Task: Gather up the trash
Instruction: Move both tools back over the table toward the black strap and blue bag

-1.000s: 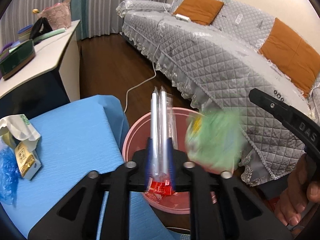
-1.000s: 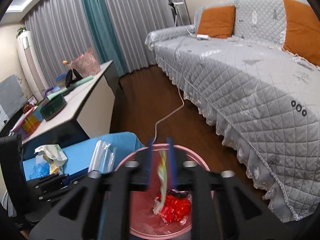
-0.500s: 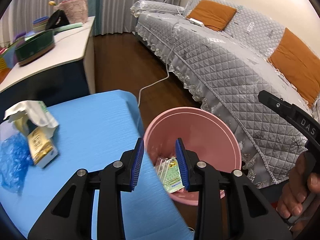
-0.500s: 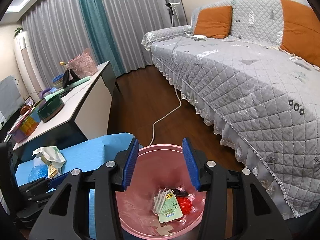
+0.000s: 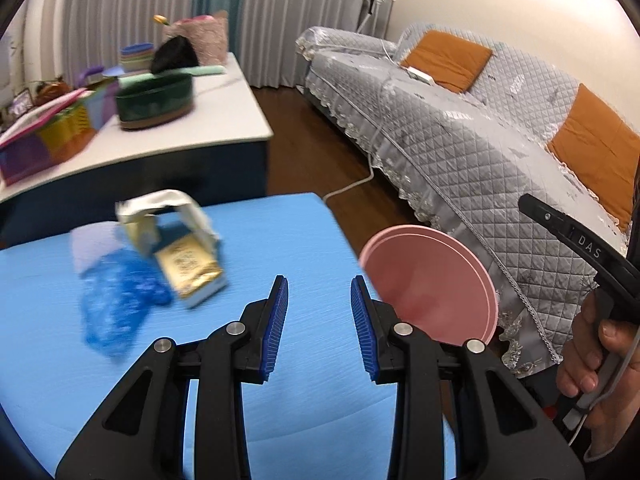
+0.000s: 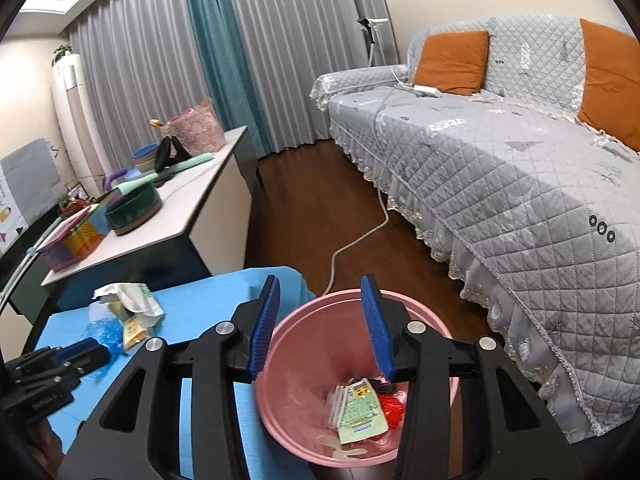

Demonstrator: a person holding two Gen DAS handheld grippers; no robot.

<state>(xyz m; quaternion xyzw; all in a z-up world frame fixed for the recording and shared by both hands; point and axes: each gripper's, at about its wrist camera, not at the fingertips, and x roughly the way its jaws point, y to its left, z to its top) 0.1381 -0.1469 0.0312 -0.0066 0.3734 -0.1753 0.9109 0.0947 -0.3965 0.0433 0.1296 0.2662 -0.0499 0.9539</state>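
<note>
The left gripper [image 5: 318, 320] and right gripper [image 6: 320, 326], jaws apart, hold nothing (right's have just been closing). Trash pile [image 5: 152, 256] lies ahead-left of the left; pink bin [image 6: 304, 380] sits under the right.

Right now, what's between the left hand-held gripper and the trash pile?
Nothing: only bare blue cloth lies between the open left hand-held gripper and the trash pile, in the left wrist view.

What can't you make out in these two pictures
- Trash pile on the blue table: motion blur in left wrist view, small in the right; labels unreadable.
- Pink bin contents: right claw finger covers part; left view shows only its rim.
- Side-table clutter: too small.
</note>
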